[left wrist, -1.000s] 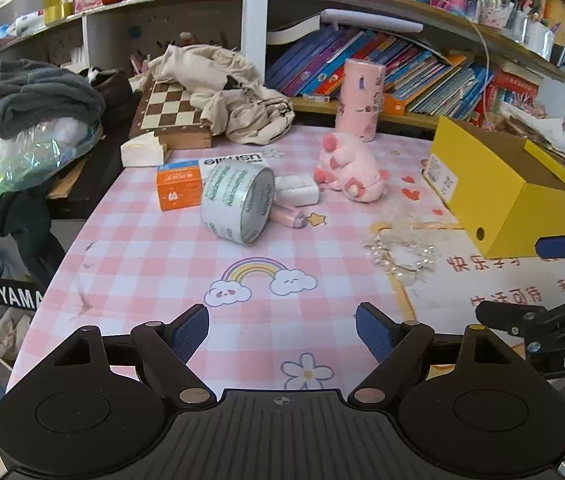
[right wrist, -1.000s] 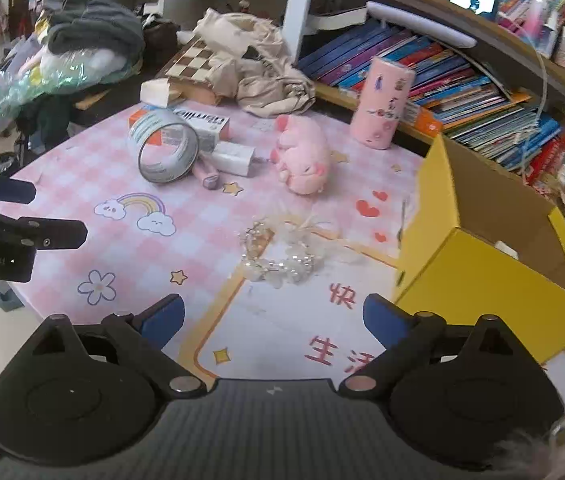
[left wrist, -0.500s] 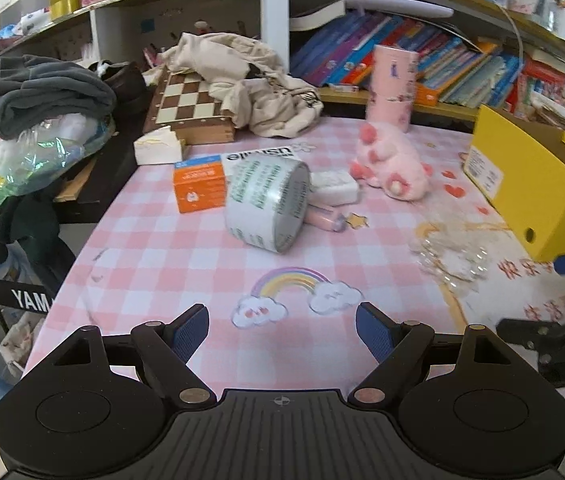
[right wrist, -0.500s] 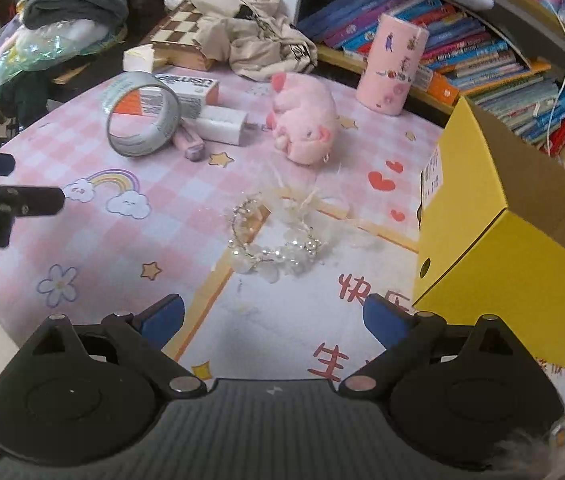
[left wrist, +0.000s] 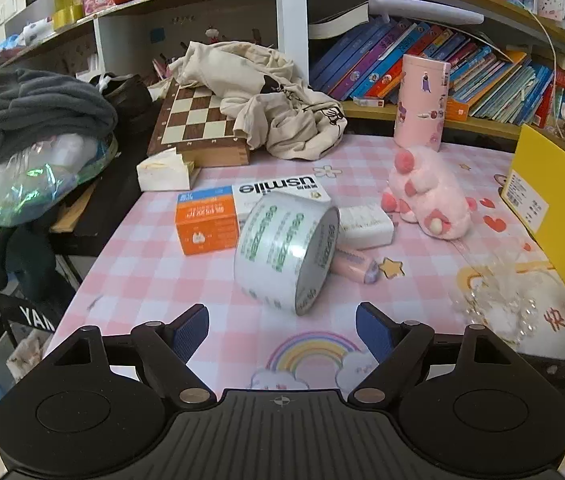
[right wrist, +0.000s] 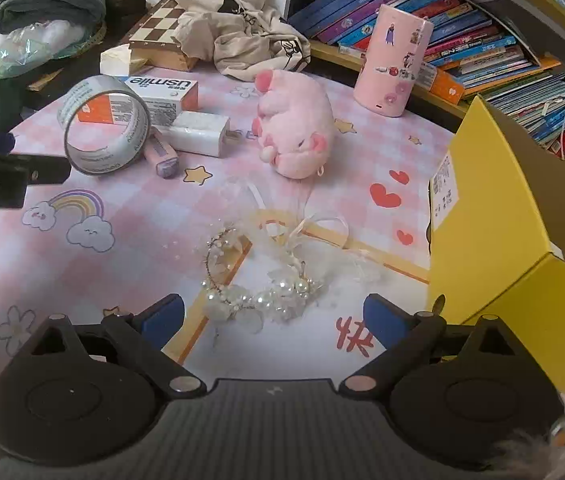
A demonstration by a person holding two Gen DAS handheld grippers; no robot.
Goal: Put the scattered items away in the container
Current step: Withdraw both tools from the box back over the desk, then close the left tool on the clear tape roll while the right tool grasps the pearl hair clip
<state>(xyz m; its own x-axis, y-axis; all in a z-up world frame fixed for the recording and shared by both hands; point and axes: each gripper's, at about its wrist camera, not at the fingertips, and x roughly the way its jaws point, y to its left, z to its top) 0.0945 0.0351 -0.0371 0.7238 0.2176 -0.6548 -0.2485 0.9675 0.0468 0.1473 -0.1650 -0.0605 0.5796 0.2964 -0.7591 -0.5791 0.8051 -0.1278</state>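
With both pairs spread wide and holding nothing, the left tongs (left wrist: 282, 330) hover low in the frame just short of the tape roll (left wrist: 286, 252), standing on edge at centre. The right tongs (right wrist: 273, 318) frame the pearl headband (right wrist: 260, 292) lying on the table (right wrist: 130, 232). Upper centre lies the pink plush pig (right wrist: 294, 124); the yellow box (right wrist: 494, 248) fills the right edge.

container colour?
Yellow outside, brown cardboard inside. The box shows best in the right wrist view, at the table's right edge.
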